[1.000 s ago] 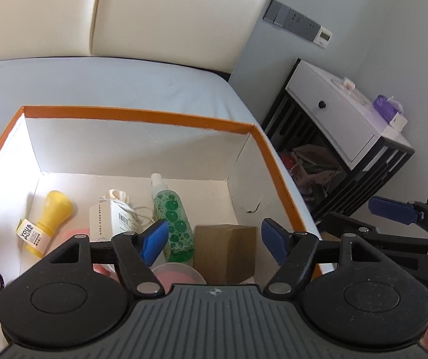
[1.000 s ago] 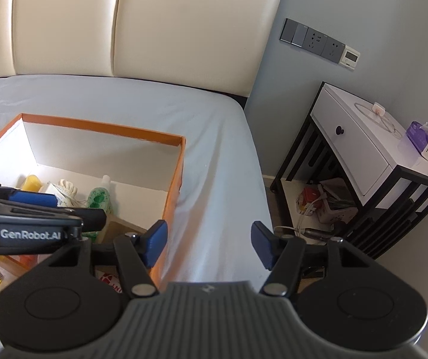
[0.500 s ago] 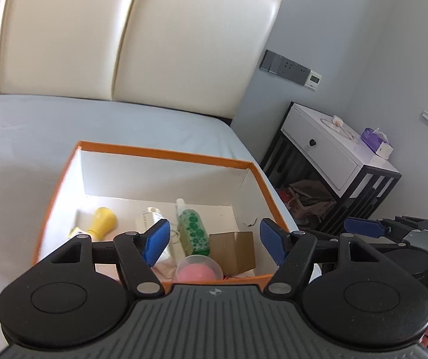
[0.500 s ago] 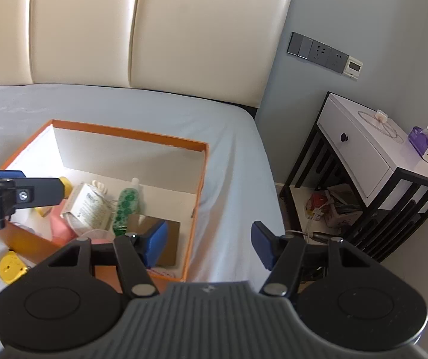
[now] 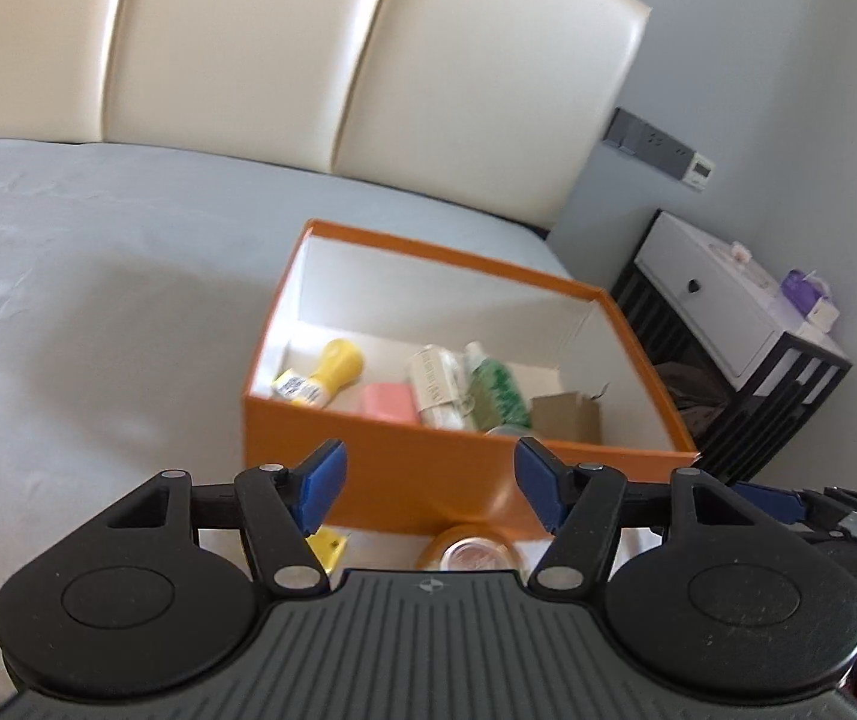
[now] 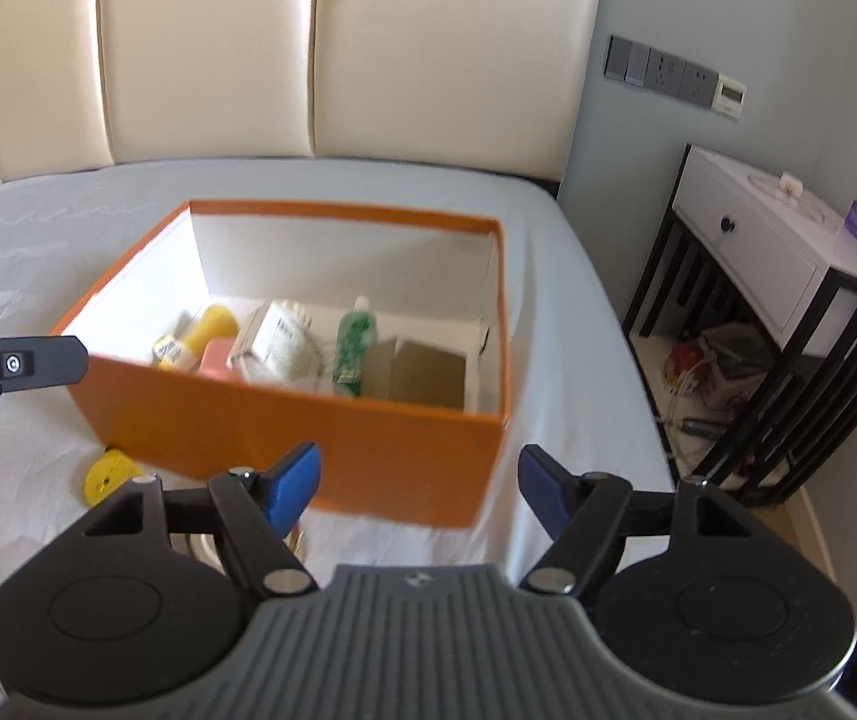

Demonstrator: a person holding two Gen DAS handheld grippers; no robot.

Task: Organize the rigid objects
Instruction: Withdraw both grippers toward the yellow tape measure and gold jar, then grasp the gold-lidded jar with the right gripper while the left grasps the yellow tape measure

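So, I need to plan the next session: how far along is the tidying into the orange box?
Mostly done: the orange box already holds a yellow bottle, pink case, white packet, green bottle and brown carton. Nothing is in hand: the left gripper is closing and the right gripper opening, both empty. Left on the bed: a yellow disc and a round jar.

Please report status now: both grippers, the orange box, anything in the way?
Left hand-held gripper closing, empty; right hand-held gripper opening, empty. Orange box on bed, items inside. Yellow disc lies outside, before it.
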